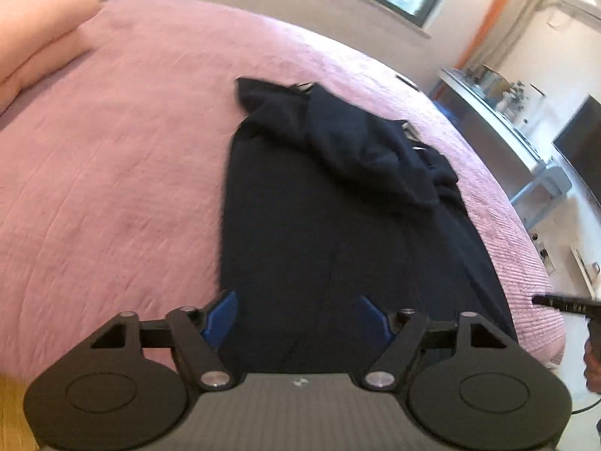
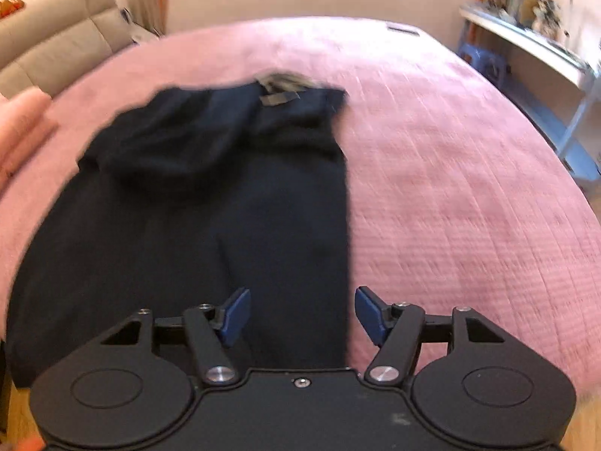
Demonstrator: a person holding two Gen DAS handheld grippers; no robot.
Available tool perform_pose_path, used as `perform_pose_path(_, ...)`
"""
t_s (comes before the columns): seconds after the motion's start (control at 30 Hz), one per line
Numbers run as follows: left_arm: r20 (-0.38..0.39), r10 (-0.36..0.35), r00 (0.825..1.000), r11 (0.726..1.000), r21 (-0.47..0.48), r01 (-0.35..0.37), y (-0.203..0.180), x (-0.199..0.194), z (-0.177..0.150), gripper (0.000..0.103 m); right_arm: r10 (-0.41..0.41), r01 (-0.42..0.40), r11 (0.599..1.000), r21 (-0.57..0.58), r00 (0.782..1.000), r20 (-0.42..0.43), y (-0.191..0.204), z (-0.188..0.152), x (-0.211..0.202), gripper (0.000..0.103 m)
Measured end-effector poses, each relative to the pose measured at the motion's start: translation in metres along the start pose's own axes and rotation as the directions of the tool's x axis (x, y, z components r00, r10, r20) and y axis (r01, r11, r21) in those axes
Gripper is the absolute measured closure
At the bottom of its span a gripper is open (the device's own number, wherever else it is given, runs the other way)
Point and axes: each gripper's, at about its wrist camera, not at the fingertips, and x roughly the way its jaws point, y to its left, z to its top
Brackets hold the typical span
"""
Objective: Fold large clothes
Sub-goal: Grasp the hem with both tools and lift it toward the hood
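The dark garment (image 1: 319, 206) lies lengthwise on the pink bed (image 1: 112, 169), stretching straight away from both grippers, left gripper (image 1: 296, 319) and right gripper (image 2: 300, 315), whose fingers are spread and empty at its near hem.

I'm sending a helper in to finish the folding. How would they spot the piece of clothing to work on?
Look at the big bed with the pink quilted cover. Near its foot edge lies a dark navy garment, stretched lengthwise with its far end bunched up. It is the only dark thing on the pink cover, and both open claws, left and right, point at it.
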Motion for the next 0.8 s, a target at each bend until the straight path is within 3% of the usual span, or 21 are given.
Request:
perform_pose_path(0.07, -0.001, 0.013, 1.000, 0.999, -0.052, -0.013, 0.015, 0.000, -0.013, 0.028, 0.003, -0.002, 1.000, 0.019, 0.999, -0.033, -0.011, -0.017, 0.006, 0.028)
perform_pose_path(0.2, -0.016, -0.029, 0.999, 0.988, -0.151, 0.026, 0.043, 0.004, -0.033, 0.028, 0.028, -0.022, 0.997, 0.075, 0.996, -0.082, -0.024, -0.047, 0.023, 0.028)
perform_pose_path(0.43, -0.098, -0.081, 0.992, 0.980, -0.189, 0.061, 0.060, 0.023, -0.052, 0.027, 0.059, -0.033, 0.985, 0.169, 0.987, -0.150, -0.033, -0.069, 0.045, 0.029)
perform_pose_path(0.63, -0.178, -0.166, 0.970, 0.975, -0.174, 0.135, 0.060, 0.046, -0.075, 0.027, 0.112, -0.082, 0.979, 0.188, 0.981, -0.158, -0.035, -0.086, 0.045, 0.026)
perform_pose_path(0.8, -0.135, -0.202, 0.970, 0.966, -0.191, 0.175, 0.062, 0.046, -0.085, 0.027, 0.140, -0.107, 0.974, 0.199, 0.976, -0.164, -0.032, -0.089, 0.048, 0.025)
